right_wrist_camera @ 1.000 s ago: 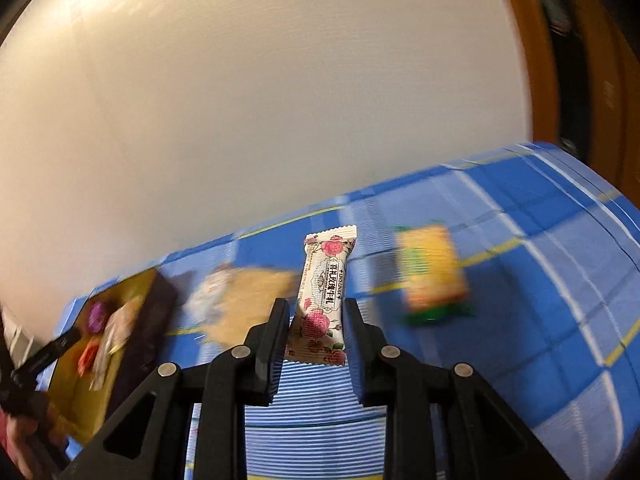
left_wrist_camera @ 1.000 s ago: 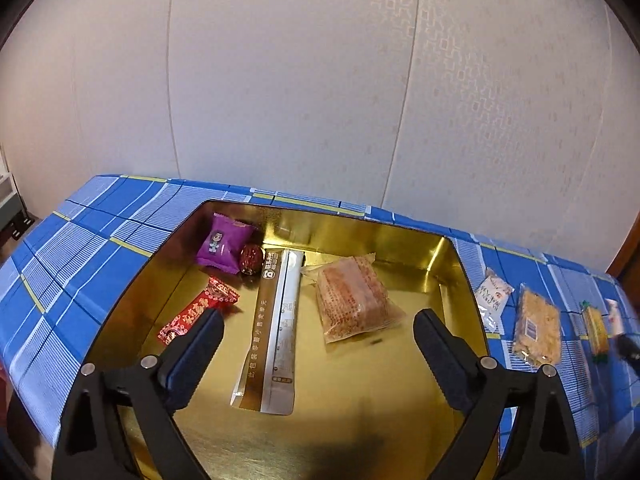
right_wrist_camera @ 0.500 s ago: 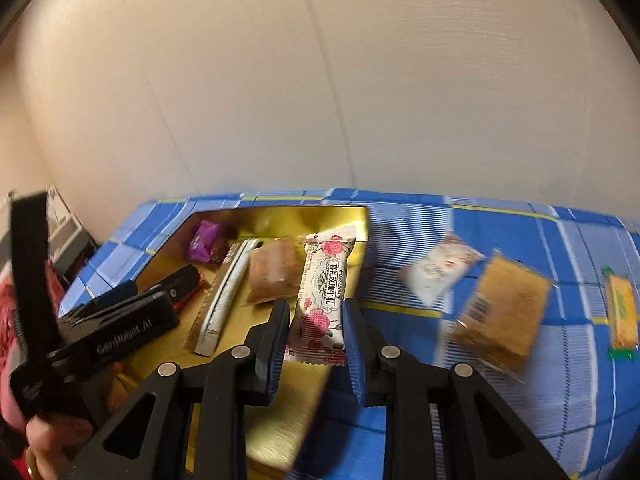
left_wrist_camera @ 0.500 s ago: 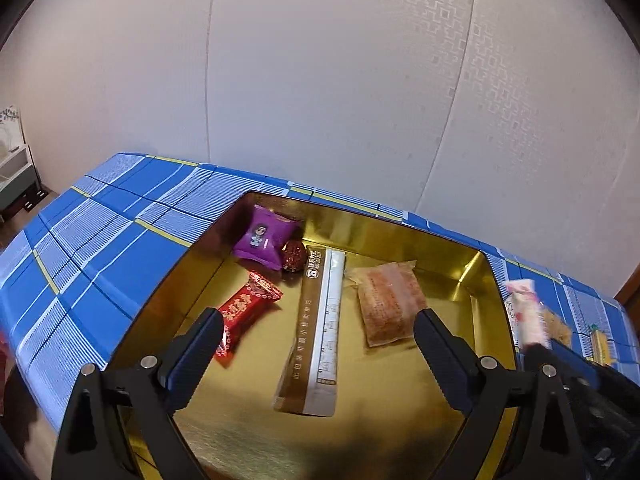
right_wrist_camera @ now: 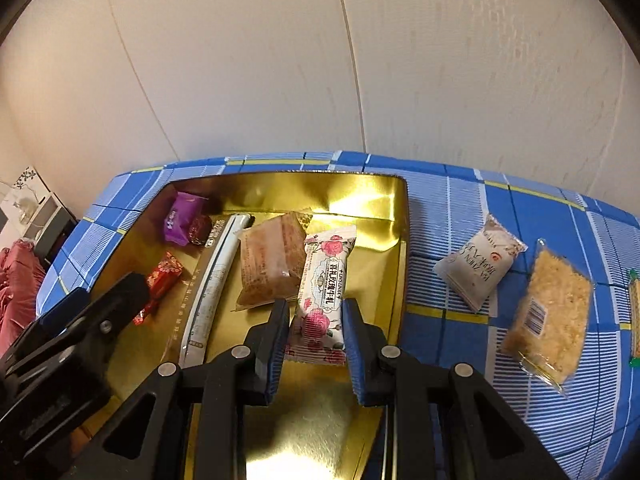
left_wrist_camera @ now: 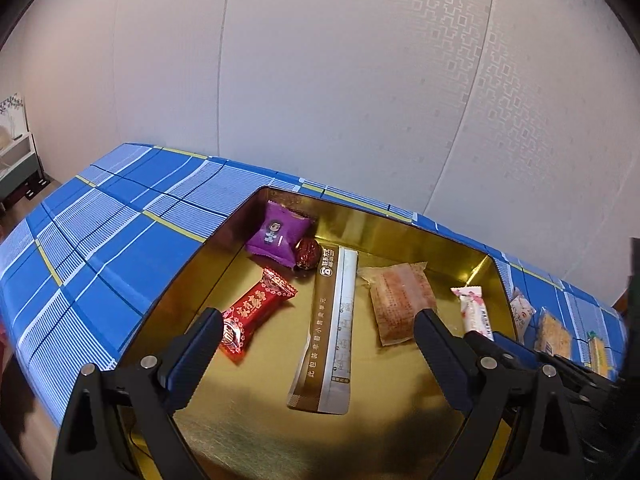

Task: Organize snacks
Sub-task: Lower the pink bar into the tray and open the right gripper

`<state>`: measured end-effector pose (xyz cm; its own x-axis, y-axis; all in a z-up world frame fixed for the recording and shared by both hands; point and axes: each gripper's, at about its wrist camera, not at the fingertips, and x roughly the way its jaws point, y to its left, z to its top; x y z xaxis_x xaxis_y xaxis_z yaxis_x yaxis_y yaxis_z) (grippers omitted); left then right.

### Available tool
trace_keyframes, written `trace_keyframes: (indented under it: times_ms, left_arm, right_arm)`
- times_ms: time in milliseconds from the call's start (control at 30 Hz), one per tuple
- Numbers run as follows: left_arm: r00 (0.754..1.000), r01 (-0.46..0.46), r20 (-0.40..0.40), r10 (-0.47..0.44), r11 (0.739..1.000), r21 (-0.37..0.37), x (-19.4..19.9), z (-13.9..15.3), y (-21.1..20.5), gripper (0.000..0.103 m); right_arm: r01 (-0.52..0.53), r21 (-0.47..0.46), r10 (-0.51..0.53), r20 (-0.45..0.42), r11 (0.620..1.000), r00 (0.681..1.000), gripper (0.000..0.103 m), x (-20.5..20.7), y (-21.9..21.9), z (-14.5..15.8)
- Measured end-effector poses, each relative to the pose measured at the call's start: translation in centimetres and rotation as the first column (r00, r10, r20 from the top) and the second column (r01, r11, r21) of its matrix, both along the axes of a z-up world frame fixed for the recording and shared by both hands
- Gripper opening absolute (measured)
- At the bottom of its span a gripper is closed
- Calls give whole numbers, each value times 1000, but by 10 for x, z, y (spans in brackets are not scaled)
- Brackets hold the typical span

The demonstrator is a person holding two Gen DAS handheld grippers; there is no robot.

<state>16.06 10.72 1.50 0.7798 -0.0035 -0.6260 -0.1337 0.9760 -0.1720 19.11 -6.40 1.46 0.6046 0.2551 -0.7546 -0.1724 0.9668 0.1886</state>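
A gold tray (left_wrist_camera: 400, 432) (right_wrist_camera: 392, 208) sits on the blue checked tablecloth. It holds a purple packet (left_wrist_camera: 278, 236), a dark red candy (left_wrist_camera: 307, 253), a red candy (left_wrist_camera: 256, 312), a long brown-and-white sachet (left_wrist_camera: 332, 332) and a tan pastry pack (left_wrist_camera: 400, 300). My right gripper (right_wrist_camera: 316, 320) is shut on a white rose-print snack bar (right_wrist_camera: 324, 288) (left_wrist_camera: 474, 312), held over the tray's right part beside the pastry pack (right_wrist_camera: 272, 260). My left gripper (left_wrist_camera: 318, 338) is open and empty above the tray's near side.
On the cloth right of the tray lie a white packet (right_wrist_camera: 480, 264), a clear pack of crumbly biscuit (right_wrist_camera: 552, 312) and a yellow-green snack (right_wrist_camera: 634, 320) at the frame edge. A white wall stands behind the table. A shelf (left_wrist_camera: 12, 160) is at far left.
My right gripper has carried the rose-print bar leftward from above the cloth to over the tray, lower and nearer the pastry pack. My left gripper has drifted slightly, still open.
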Motion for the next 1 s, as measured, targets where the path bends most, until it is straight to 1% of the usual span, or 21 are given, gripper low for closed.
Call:
trace_keyframes:
  times_ms: [100,233,433,500,600,667,833,1000]
  left_arm:
    - [1000,0,-1,0,1000,5,0,0,-2,96]
    - [1000,3,-4,-3,1000,7,0,-1,-4,96]
    - [1000,8,-16,-8,1000,7,1,-4,-7,96]
    - [1000,9,-15,-9,1000,9,1,-4,-7,96]
    - [1000,11,-11,-11,1000,8,0,-4,-7,96]
    - [1000,10,-11,-10,1000,8,0,-4,-8,96]
    - [1000,17,-11,-17,1000,18,-1,-3,-13,96]
    - [1000,31,-2,-31,999,37,-2,-2,-19,96]
  right_arm:
    - [7,-14,-7,-13,1000,1000,28,5,2,-4]
    - [16,-38,-16,-8,999,1000,29,10,2,-4]
    - [35,-70,-35,-3,997,999,32,15,1,0]
    - [52,-74,-51,14,996,999,34,13,-1,5]
    - [54,-29,-53,56,998,997,34,5,-12,15]
    - [66,-30,-64,80,997,995,34,1,-17,19]
    - [95,-32,-91,106,995,990,34,-11,-37,26]
    - [147,-18,-144,123,989,982,34,-24,-68,33]
